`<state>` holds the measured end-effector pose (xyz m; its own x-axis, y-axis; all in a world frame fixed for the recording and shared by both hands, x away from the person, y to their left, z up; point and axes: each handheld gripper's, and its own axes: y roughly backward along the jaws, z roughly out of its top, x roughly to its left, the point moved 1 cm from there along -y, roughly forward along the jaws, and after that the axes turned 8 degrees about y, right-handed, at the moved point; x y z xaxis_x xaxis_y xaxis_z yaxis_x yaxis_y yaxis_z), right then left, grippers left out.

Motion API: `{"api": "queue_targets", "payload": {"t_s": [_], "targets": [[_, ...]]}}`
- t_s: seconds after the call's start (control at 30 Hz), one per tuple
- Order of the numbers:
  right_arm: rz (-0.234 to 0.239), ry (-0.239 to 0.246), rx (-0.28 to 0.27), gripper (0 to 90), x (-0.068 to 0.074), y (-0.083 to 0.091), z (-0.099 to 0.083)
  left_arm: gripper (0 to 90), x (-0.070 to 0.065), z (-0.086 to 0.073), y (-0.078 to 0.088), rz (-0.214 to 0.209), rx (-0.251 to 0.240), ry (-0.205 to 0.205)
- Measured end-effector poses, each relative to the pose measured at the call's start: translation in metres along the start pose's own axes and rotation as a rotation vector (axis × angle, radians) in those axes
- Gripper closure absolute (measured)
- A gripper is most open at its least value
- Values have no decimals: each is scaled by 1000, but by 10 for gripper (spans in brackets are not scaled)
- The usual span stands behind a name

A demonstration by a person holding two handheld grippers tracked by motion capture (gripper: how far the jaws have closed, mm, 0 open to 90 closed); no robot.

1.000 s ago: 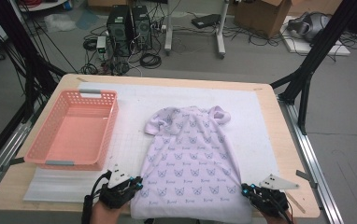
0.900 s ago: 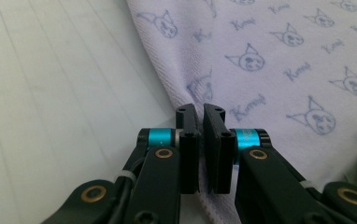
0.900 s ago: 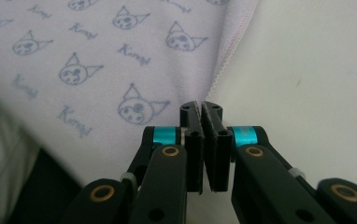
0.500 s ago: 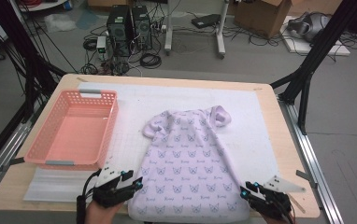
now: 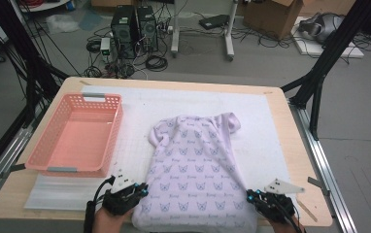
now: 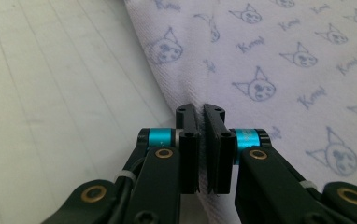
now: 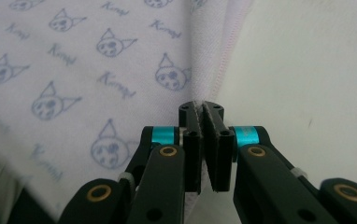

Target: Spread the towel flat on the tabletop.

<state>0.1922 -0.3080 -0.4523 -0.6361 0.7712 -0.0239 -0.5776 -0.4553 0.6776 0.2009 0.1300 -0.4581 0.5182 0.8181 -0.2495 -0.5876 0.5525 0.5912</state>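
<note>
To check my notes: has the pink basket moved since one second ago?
No. The pink basket keeps its place near the left edge of the table.

A short cursive word in blue-grey is printed over and over across the lilac garment, alternating with small cat-face drawings. It begins with a capital K and looks like "Kuromi", though the last letters blur in both gripper views. In the high view the print is too small to read.
</note>
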Motion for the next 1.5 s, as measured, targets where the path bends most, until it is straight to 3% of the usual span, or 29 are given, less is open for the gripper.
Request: {"api": "queue_targets", "payload": {"t_s": [0.07,0.13,0.2,0.33,0.5,0.57,0.63,0.67,0.7,0.77,0.83,0.9,0.93,0.97,1.07,1.27,1.37,1.5], "targets": [[21,13,-3,845,6,7,-7,822,-3,-4,4,-19,-11,-3],[22,16,-16,718,8,10,-7,699,-3,-1,5,-30,-34,8],[15,-11,-62,680,3,11,-4,603,-1,5,3,-34,-62,19],[-40,-56,-107,694,-17,0,12,531,8,15,-2,-48,-103,42],[-42,-77,-57,670,-33,-36,36,524,17,22,-4,-57,-129,62],[-50,-49,-9,686,-31,-51,42,527,18,22,-5,-57,-128,68],[-53,-19,-6,862,-30,-53,46,528,19,22,-4,-61,-127,66],[-61,3,8,882,-28,-50,46,528,19,22,-4,-62,-130,69],[-121,36,39,887,-27,-47,45,530,20,23,-4,-61,-129,69],[-183,31,57,888,-30,-38,38,533,21,24,-3,-61,-133,79],[-176,-17,33,887,-36,-31,30,534,23,25,-4,-62,-131,89],[-182,-21,19,875,-39,-25,23,533,24,26,-6,-59,-132,100],[-173,-22,11,841,-40,-24,21,533,25,28,-7,-60,-130,108],[-157,-18,-2,752,-39,-23,20,533,26,29,-9,-59,-127,115],[-129,-25,-38,700,-39,-19,18,540,28,33,-16,-44,-107,116],[-99,-31,-77,688,-41,-11,16,648,35,45,-40,18,-48,133],[-84,-29,-85,682,-42,-11,15,666,36,53,-51,25,-39,160],[-58,-29,-99,671,-44,-11,16,649,36,64,-65,36,-19,154]]}}
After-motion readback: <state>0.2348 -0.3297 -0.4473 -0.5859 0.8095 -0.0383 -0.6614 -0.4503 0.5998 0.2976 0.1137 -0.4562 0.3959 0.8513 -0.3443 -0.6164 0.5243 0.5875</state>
